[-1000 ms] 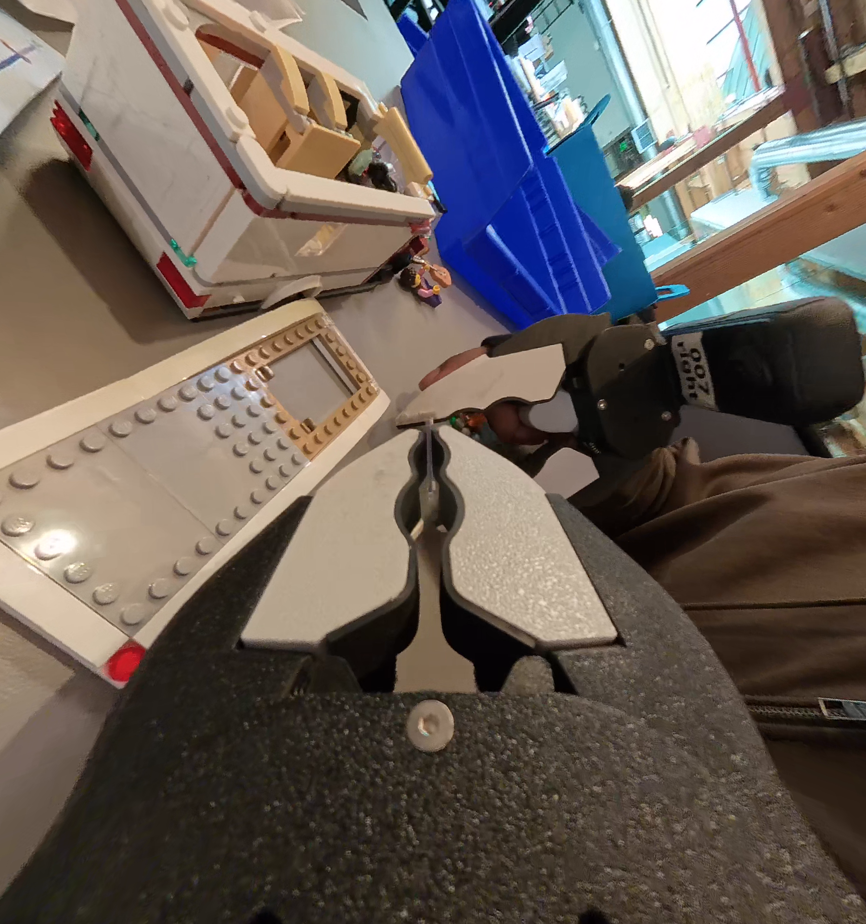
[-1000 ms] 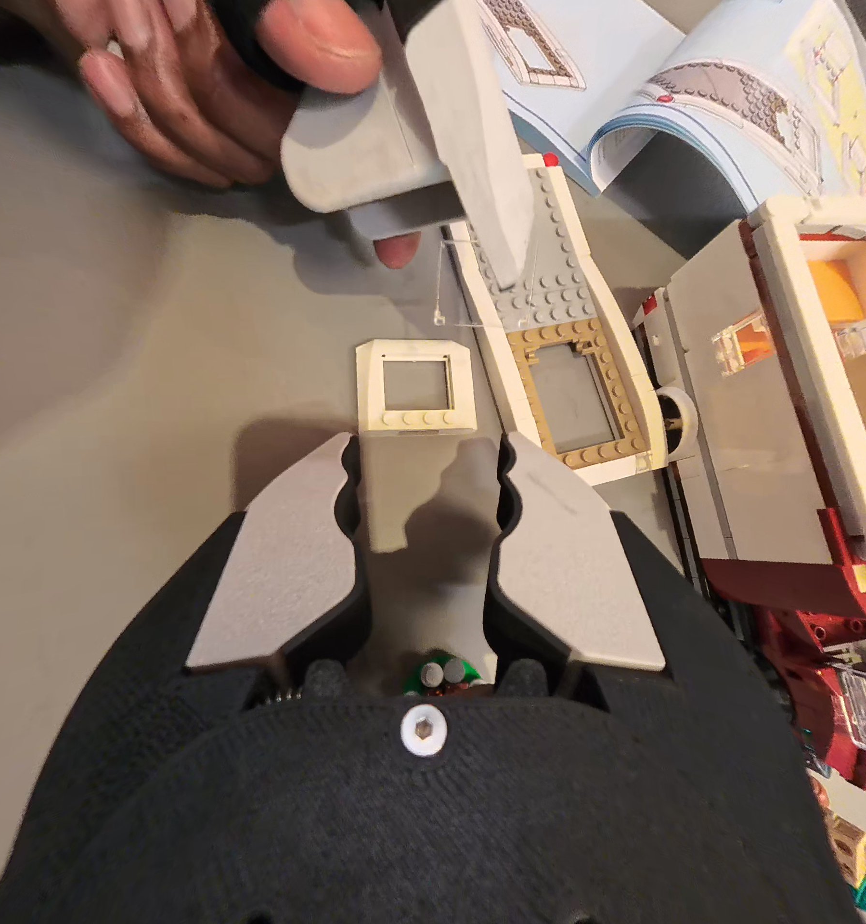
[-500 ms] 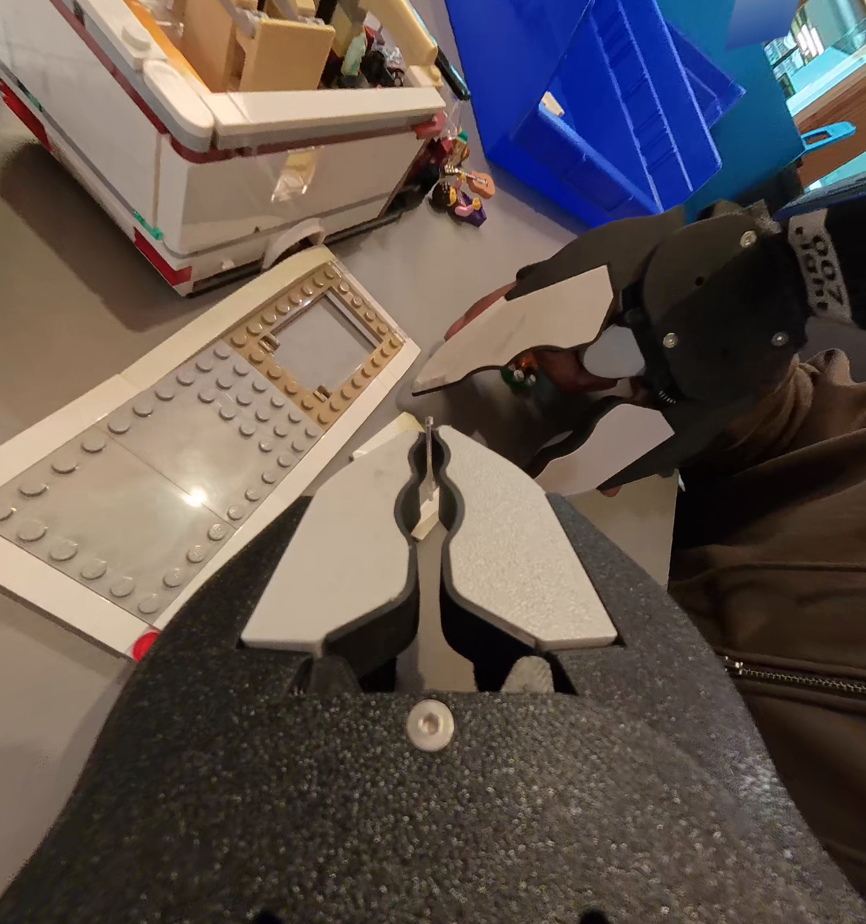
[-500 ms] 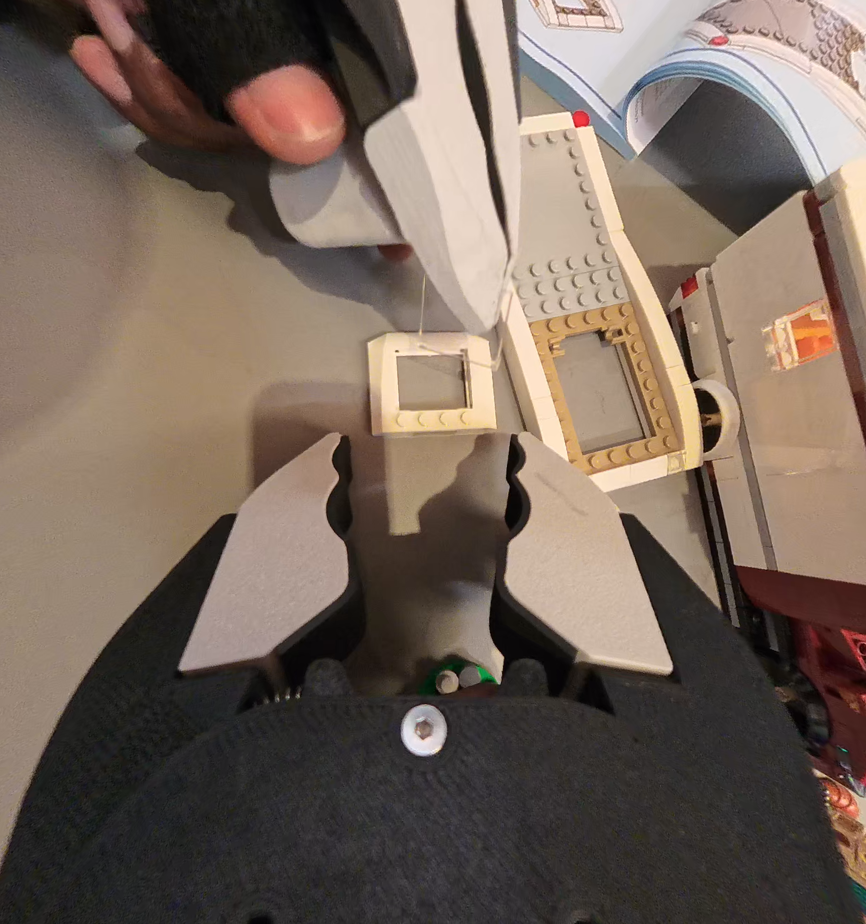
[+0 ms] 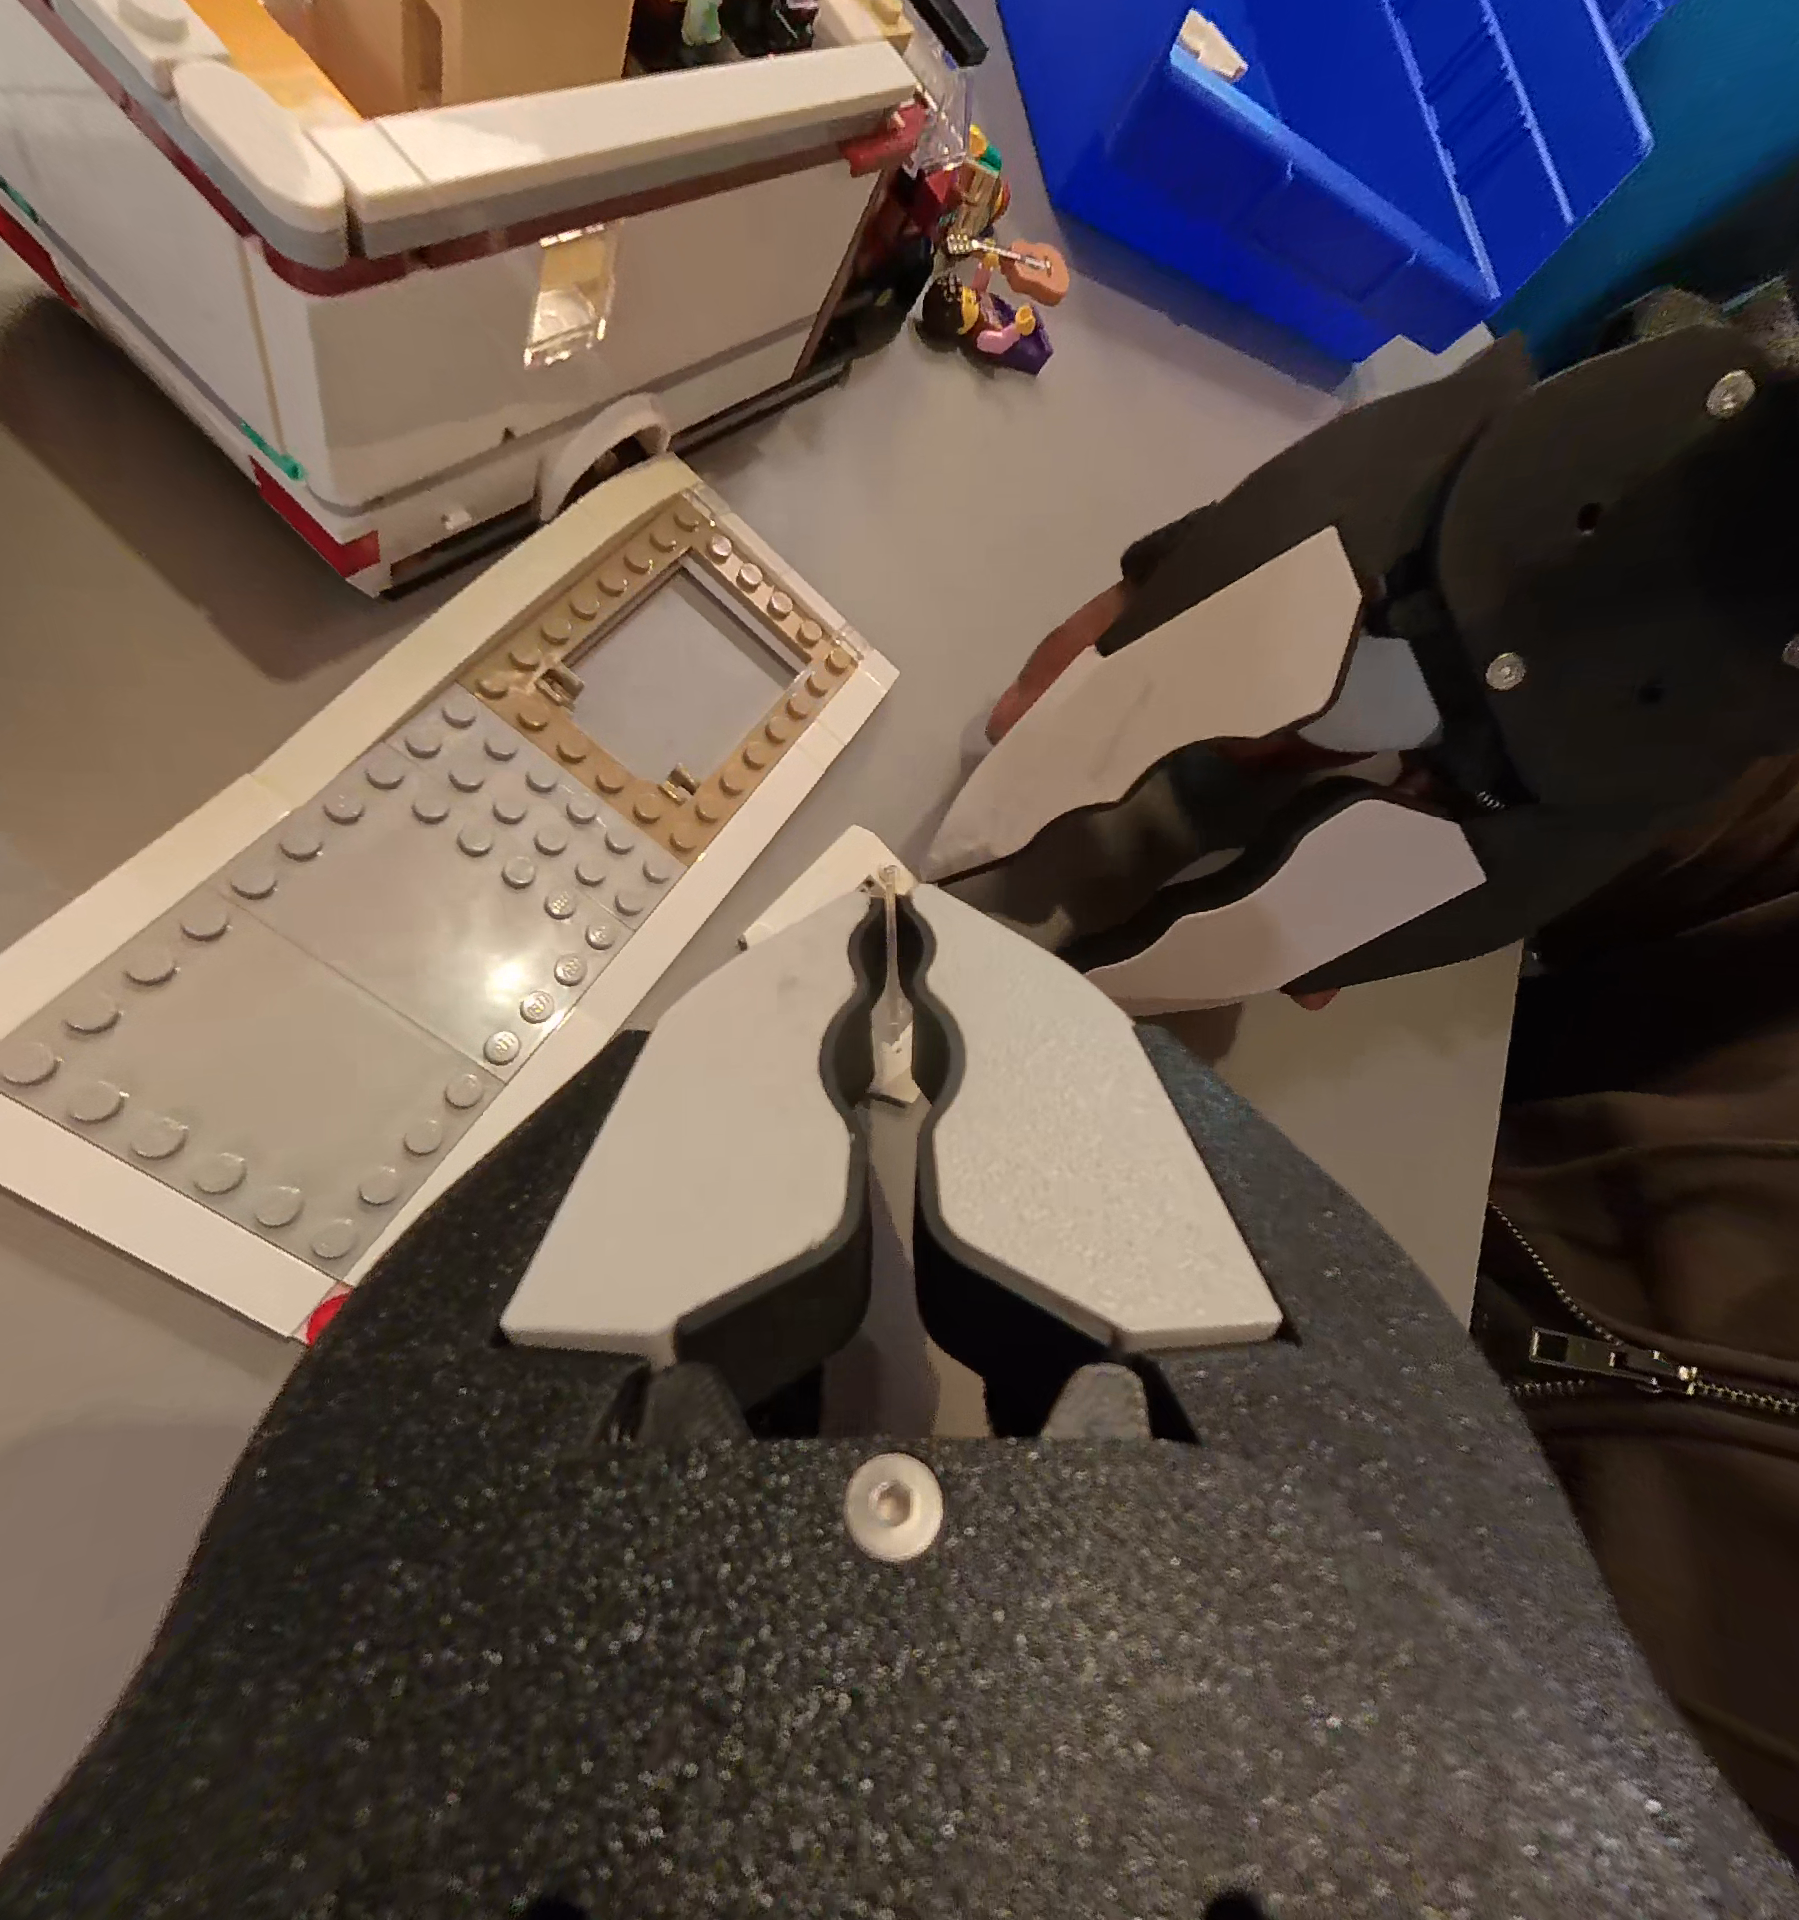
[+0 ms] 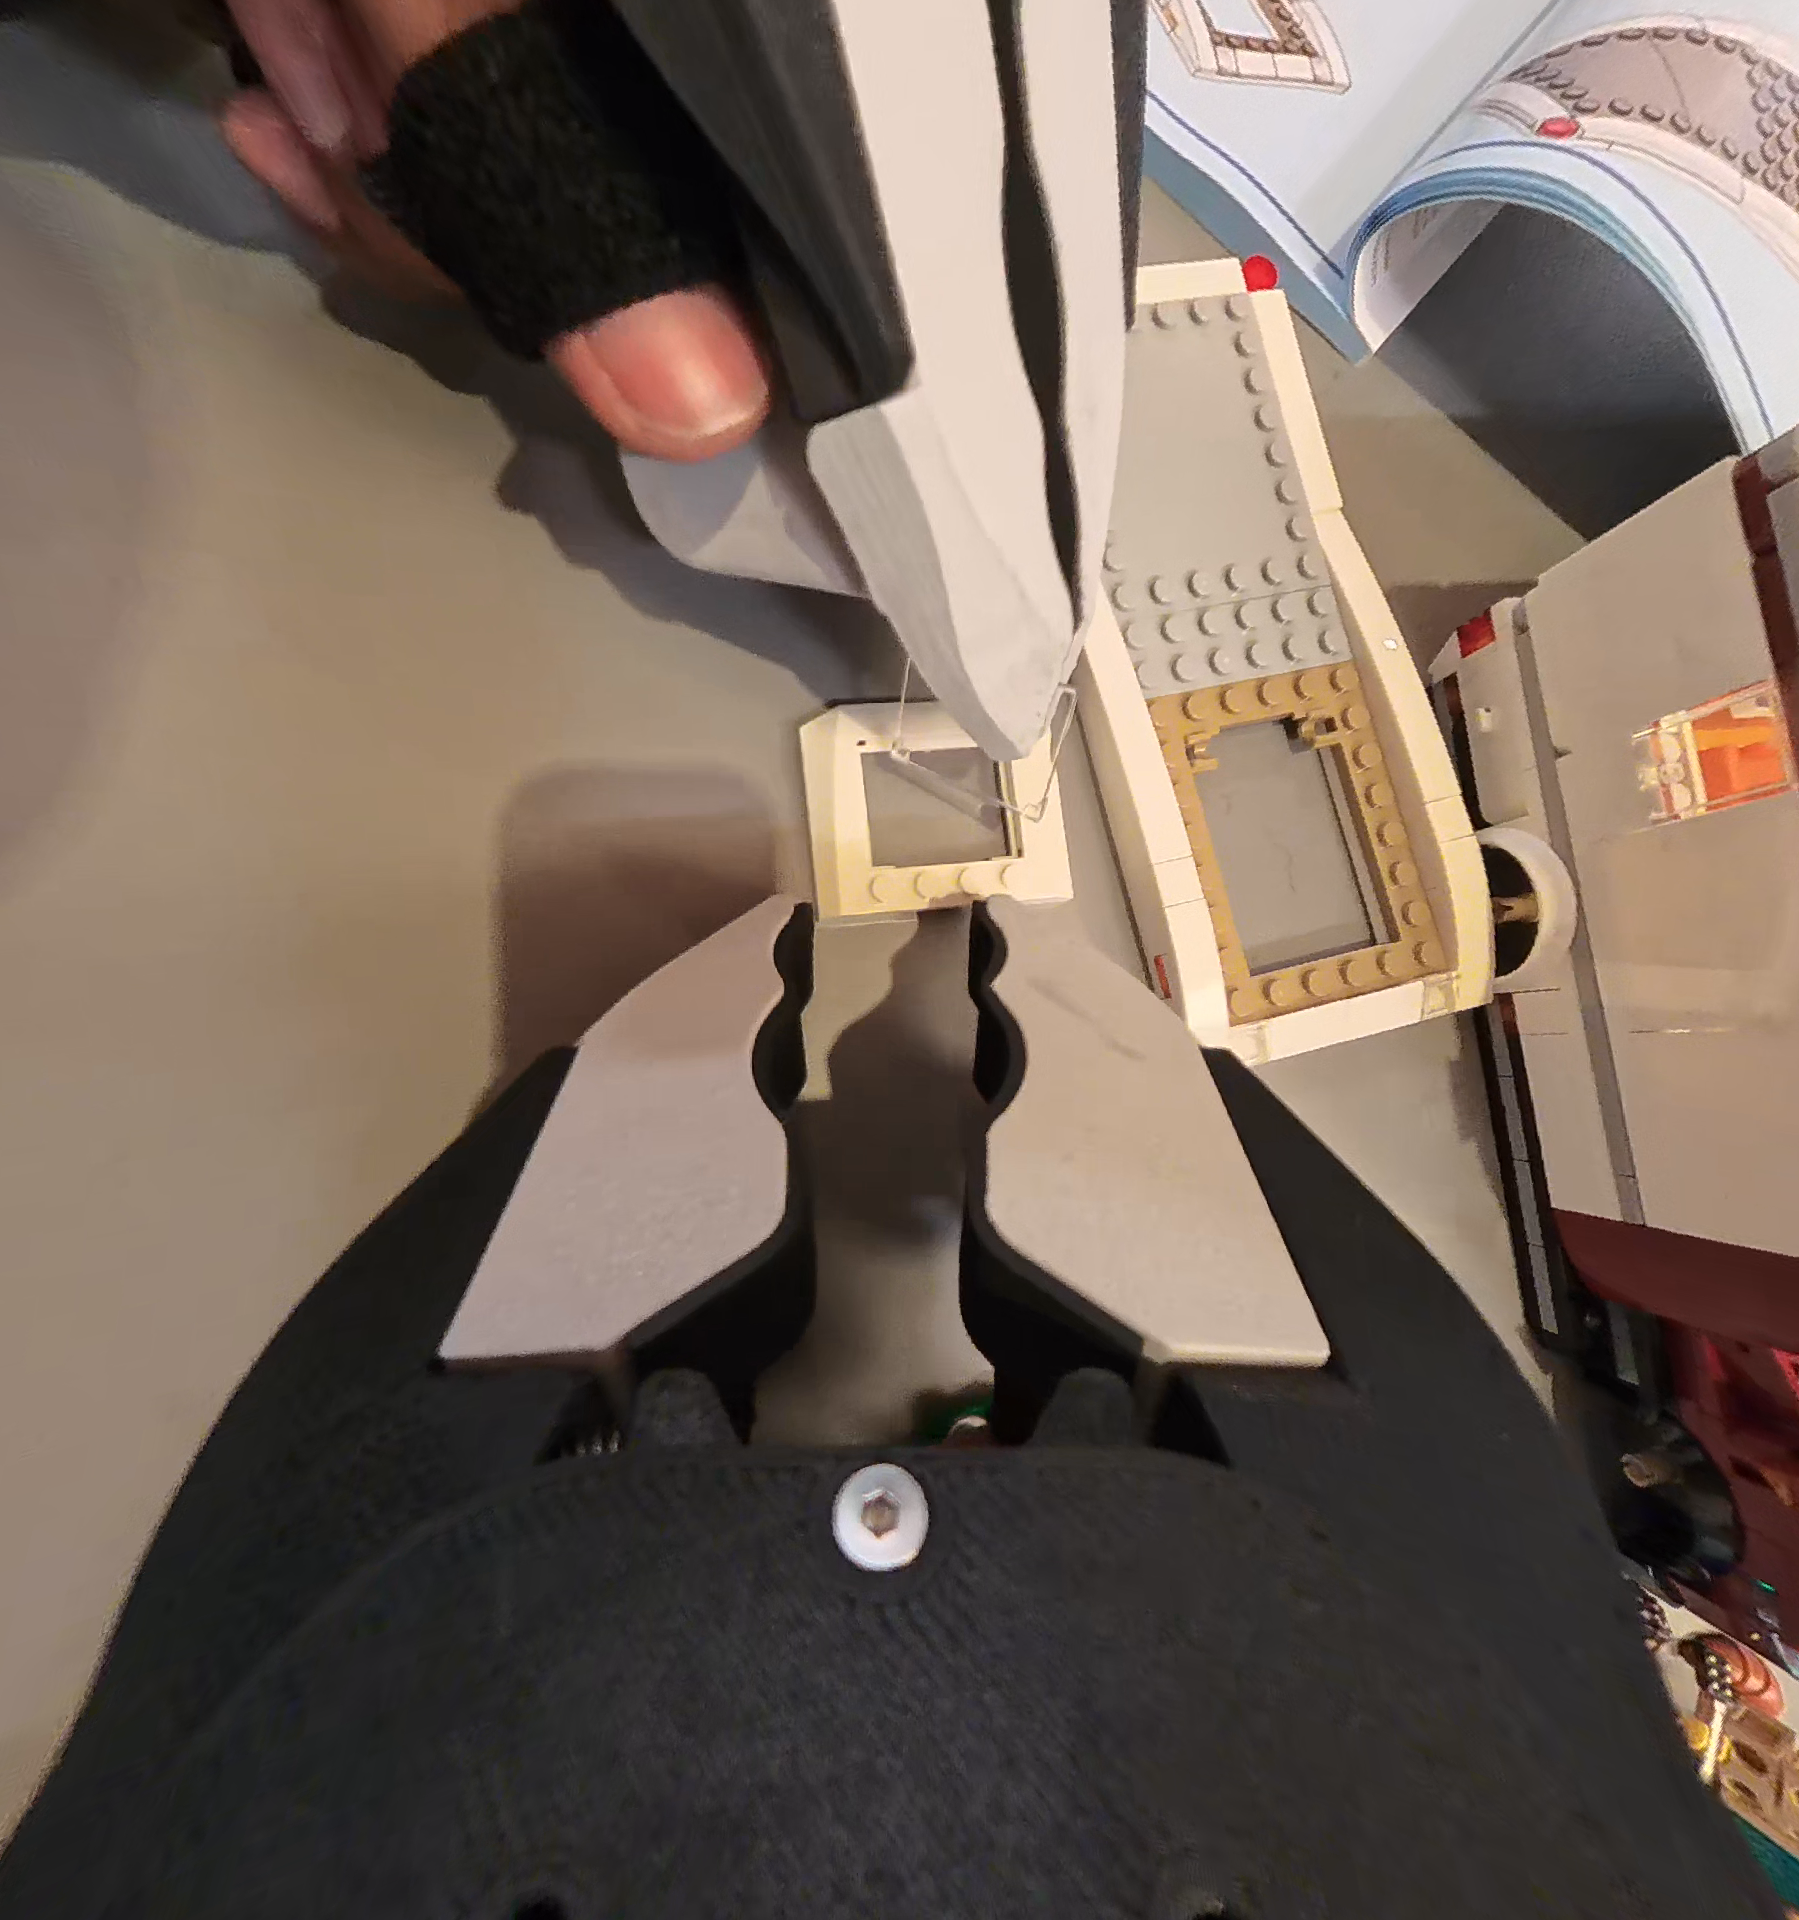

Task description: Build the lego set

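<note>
From my left wrist view, my left gripper [image 5: 890, 899] is clenched on a thin clear pane [image 5: 892, 987], seen edge-on between the fingers. Just past the tips, a corner of the white window frame [image 5: 833, 883] shows on the grey table [image 5: 95, 623]. To the left lies the studded roof panel [image 5: 375, 914], grey and tan with white edges, and beyond it the white camper [image 5: 438, 270], open on top. Small toy figures [image 5: 988, 301] lie beside a blue bin [image 5: 1290, 177]. My right gripper [image 5: 988, 904] comes in from the right, its fingers apart, over my brown jacket [image 5: 1705, 1195]. No writing is readable here.

From my right wrist view, my right gripper [image 6: 884, 914] is released, fingers spread, with nothing between them; the frame [image 6: 931, 810] lies just ahead of the tips, beside the roof panel [image 6: 1269, 727]. Only this view shows the pane [image 6: 962, 774] face-on, tilted, its lower edge over the frame's opening, pinched by my left gripper [image 6: 1030, 717] from above. An open instruction booklet [image 6: 1601, 135] lies at top right; its print is too small to read.
</note>
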The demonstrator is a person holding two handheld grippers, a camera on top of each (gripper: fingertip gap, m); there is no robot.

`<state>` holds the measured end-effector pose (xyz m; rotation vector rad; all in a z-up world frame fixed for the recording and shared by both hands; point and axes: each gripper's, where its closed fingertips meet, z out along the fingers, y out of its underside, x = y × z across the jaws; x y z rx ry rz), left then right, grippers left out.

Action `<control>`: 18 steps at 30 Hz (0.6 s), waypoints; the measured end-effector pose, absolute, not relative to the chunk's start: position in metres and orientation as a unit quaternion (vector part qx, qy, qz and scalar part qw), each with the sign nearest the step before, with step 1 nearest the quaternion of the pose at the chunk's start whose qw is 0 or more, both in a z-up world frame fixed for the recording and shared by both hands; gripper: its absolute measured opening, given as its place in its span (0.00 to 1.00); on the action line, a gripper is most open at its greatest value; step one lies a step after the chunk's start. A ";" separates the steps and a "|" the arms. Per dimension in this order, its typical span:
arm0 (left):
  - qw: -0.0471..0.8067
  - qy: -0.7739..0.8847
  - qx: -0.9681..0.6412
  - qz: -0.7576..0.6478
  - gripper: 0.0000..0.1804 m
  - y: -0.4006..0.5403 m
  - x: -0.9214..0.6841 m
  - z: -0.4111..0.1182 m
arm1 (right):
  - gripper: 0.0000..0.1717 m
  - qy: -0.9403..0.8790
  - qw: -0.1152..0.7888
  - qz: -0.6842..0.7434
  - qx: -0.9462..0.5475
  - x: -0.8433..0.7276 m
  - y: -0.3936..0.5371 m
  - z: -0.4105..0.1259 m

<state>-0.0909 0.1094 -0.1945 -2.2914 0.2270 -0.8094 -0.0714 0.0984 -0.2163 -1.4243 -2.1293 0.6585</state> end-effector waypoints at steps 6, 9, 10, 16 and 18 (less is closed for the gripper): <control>0.340 0.087 -0.883 -0.311 0.01 0.110 -0.092 -0.197 | 0.17 -0.782 0.232 0.254 -0.520 -0.067 0.093 -0.217; 0.338 0.088 -0.884 -0.311 0.01 0.110 -0.092 -0.198 | 0.17 -0.782 0.231 0.256 -0.520 -0.066 0.093 -0.217; 0.338 0.088 -0.884 -0.312 0.01 0.110 -0.092 -0.198 | 0.17 -0.781 0.232 0.255 -0.521 -0.066 0.093 -0.217; 0.339 0.086 -0.884 -0.310 0.01 0.110 -0.095 -0.198 | 0.20 -0.765 0.233 0.252 -0.544 -0.065 0.103 -0.217; 0.338 0.086 -0.884 -0.310 0.01 0.110 -0.094 -0.198 | 0.20 -0.763 0.231 0.252 -0.548 -0.065 0.104 -0.217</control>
